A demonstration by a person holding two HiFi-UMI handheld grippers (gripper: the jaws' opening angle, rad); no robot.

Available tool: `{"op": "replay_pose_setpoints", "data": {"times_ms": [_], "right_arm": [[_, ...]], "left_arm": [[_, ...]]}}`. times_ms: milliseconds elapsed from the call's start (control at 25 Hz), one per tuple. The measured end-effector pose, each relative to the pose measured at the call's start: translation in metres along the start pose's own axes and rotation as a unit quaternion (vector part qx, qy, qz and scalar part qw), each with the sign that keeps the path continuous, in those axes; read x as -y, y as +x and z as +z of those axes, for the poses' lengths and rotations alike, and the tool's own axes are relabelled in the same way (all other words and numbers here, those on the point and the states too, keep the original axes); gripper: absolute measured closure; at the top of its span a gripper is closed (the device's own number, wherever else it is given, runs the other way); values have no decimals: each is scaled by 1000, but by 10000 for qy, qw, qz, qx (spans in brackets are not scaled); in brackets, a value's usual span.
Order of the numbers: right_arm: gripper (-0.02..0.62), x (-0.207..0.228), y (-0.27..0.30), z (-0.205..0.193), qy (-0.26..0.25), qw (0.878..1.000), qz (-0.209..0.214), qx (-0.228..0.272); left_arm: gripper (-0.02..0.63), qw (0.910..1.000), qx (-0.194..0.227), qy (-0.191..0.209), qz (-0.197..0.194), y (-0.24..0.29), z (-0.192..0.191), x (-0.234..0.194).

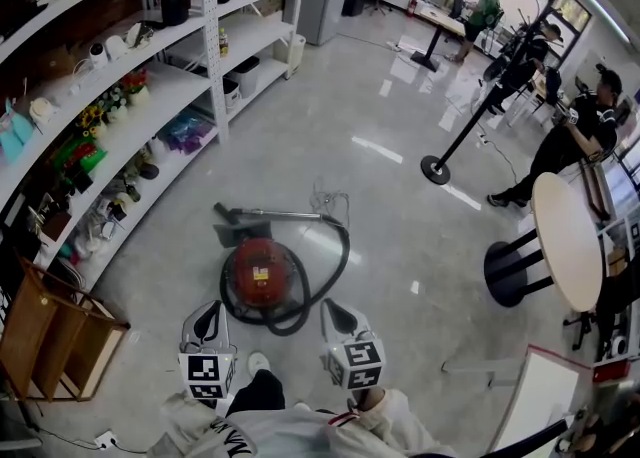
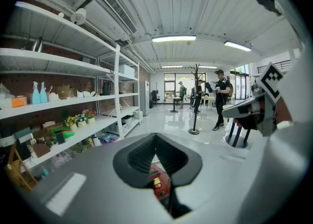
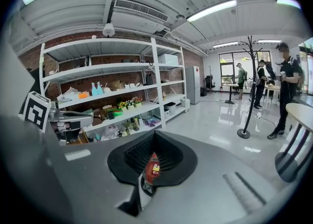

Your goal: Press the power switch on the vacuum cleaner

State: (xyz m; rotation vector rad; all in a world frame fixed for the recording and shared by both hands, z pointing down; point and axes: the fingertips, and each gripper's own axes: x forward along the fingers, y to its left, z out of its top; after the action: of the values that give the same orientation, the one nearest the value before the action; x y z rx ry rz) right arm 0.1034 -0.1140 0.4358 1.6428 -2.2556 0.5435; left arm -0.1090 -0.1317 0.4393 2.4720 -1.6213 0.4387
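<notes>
Glossy grey floor (image 1: 400,196), shelving (image 1: 160,96) down the left wall, and the red vacuum cleaner (image 1: 262,274) sits on the floor right in front of the person. The left hand-held gripper (image 1: 210,310) is clenched, tips meeting, nothing between them. The right hand-held gripper (image 1: 334,308) is the same, closed on nothing. Both hover just short of the canister, one off each flank, neither touching it. The black hose (image 1: 340,254) loops round the body's right side. The wand (image 1: 280,213) lies crosswise beyond the canister, its floor head (image 1: 236,231) at the end nearer the shelving.
</notes>
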Motion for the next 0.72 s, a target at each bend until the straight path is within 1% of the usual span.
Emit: {"op": "replay_pose_setpoints", "data": {"times_ms": [360,720], "right_arm": [[594,2,-23,-12,40,9998,139,135],[594,1,-54,-23,17,9991,300,296]], "left_arm": [[606,9998,31,141,98,-22,-1,22],[606,9993,157,220,243,-54,-1,47]]}}
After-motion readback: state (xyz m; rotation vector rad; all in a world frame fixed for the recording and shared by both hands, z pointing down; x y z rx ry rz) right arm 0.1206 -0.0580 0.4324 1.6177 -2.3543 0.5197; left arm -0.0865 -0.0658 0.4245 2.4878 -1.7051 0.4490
